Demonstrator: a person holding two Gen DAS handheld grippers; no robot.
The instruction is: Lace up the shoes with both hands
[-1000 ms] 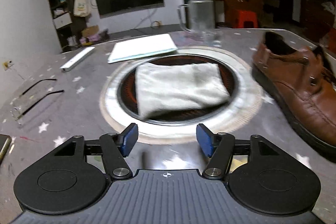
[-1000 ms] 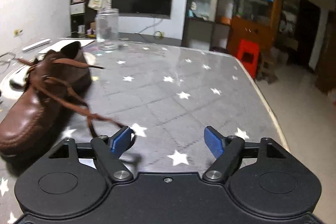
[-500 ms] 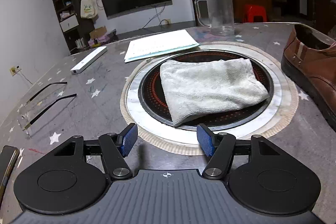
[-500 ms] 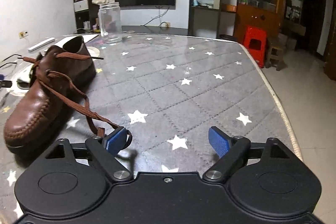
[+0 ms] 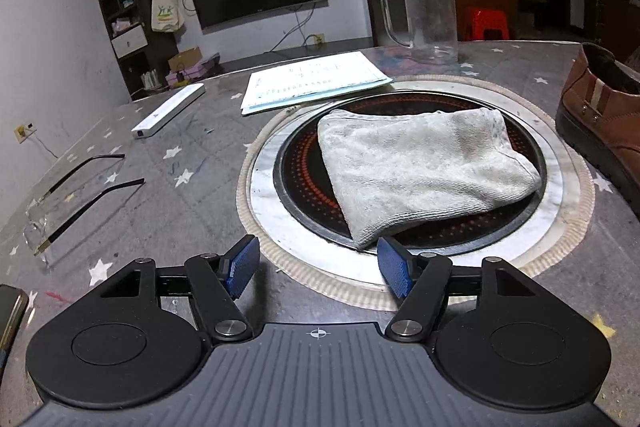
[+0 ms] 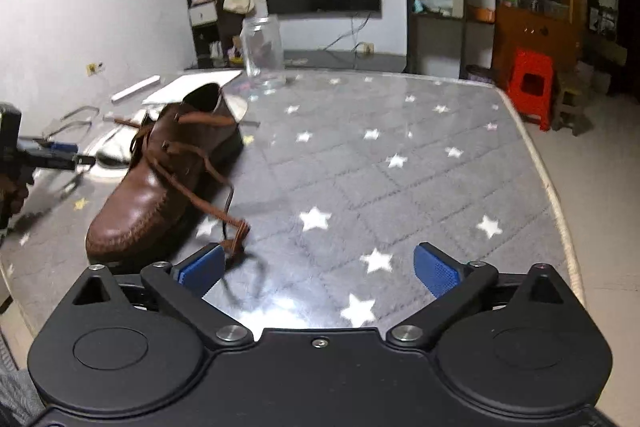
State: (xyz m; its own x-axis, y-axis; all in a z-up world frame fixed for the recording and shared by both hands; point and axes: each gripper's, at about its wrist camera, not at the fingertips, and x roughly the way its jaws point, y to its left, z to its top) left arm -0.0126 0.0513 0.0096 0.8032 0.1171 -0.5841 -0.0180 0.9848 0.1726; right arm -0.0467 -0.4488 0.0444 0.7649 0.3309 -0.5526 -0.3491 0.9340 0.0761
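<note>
A brown leather shoe (image 6: pixel 160 183) lies on the grey starred table (image 6: pixel 400 187), toe toward me. Its brown lace (image 6: pixel 208 203) trails loose off the right side and ends in a bunch beside my right gripper's left fingertip (image 6: pixel 200 269). My right gripper (image 6: pixel 318 269) is open and empty, low over the table. In the left wrist view only the shoe's heel (image 5: pixel 600 115) shows at the right edge. My left gripper (image 5: pixel 318 269) is open and empty, in front of the round hob. It also shows in the right wrist view (image 6: pixel 48 153), left of the shoe.
A folded grey towel (image 5: pixel 424 171) lies on a round black hob (image 5: pixel 304 187). A glass mug (image 5: pixel 430 19), papers (image 5: pixel 316 79), a white bar (image 5: pixel 170 111), glasses (image 5: pixel 72 199) and a phone (image 5: pixel 10 315) are on the table. The table's right edge (image 6: pixel 548 171) drops to the floor.
The left gripper has swung left, so the shoe slid to the view's right edge. The right gripper has pulled back and turned left; the lace end bunched near its left fingertip.
</note>
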